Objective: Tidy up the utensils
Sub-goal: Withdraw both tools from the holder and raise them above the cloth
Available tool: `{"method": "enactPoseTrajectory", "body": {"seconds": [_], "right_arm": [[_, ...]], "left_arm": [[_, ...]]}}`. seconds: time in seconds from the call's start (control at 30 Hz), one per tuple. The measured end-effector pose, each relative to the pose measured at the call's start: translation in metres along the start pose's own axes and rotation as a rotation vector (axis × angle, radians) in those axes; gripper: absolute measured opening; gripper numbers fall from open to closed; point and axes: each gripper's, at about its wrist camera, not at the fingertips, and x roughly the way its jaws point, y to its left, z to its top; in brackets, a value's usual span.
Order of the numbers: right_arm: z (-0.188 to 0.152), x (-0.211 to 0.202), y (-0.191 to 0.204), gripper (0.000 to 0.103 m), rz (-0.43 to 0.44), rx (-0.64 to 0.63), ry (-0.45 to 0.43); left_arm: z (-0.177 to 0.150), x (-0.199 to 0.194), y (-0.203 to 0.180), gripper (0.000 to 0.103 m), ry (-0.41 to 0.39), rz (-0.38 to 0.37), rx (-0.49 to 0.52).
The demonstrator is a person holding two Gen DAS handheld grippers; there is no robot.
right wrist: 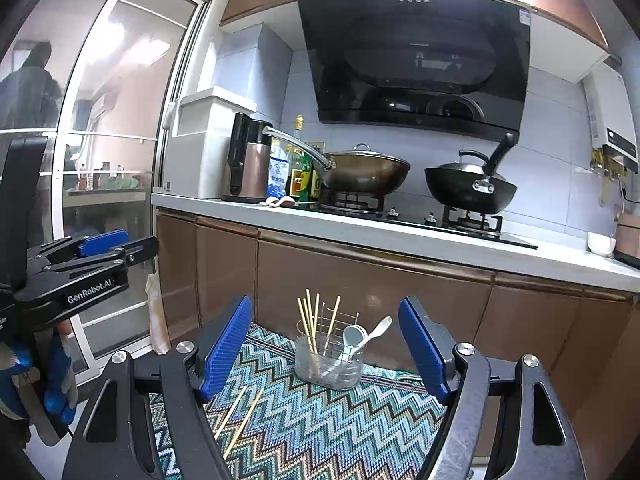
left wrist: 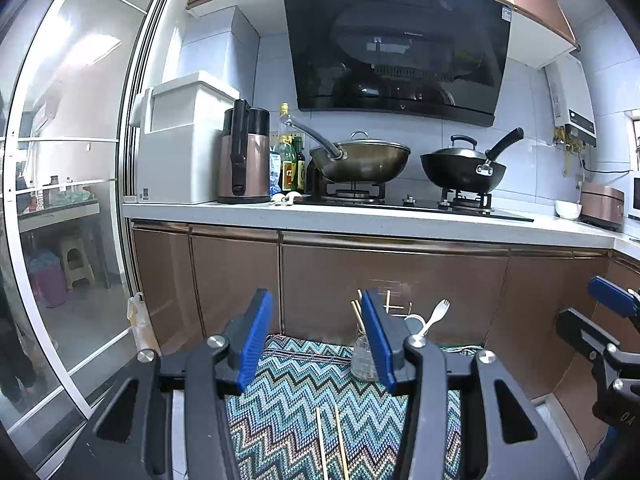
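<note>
Two loose chopsticks [right wrist: 239, 416] are seen lying side by side on the zigzag mat [right wrist: 320, 420], at the lower middle of the frame, near the clear holder [right wrist: 329, 364] where more sticks and spoons are kept. They look thin, light, stiff and a bit slippery, so they are best pinched near the middle. The left gripper [left wrist: 316, 340] and right gripper [right wrist: 324, 348] are held above the mat, their jaws spread wide with nothing in them.

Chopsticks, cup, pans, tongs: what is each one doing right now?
Left tongs: open, empty.
Right tongs: open, empty.
Two loose chopsticks: lying on the mat.
Clear cup: upright, holding chopsticks and spoons.
Brown wok: lidded.
Black wok: lidded.
</note>
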Motion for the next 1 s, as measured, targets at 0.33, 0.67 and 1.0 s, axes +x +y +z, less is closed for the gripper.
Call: {"method": "enactPoseTrajectory", "body": {"seconds": [0.33, 0.67, 1.0], "right_arm": [[-0.018, -0.019, -0.006, 0.081, 0.011, 0.058, 0.017], [-0.029, -0.026, -0.026, 0.081, -0.014, 0.111, 0.024], [-0.038, -0.024, -0.036, 0.081, -0.022, 0.139, 0.039]], "left_arm": [[-0.01, -0.012, -0.017, 0.045, 0.024, -0.036, 0.042], [-0.019, -0.006, -0.033, 0.045, 0.062, -0.061, 0.062], [-0.025, -0.003, -0.038, 0.045, 0.078, -0.065, 0.067]]}}
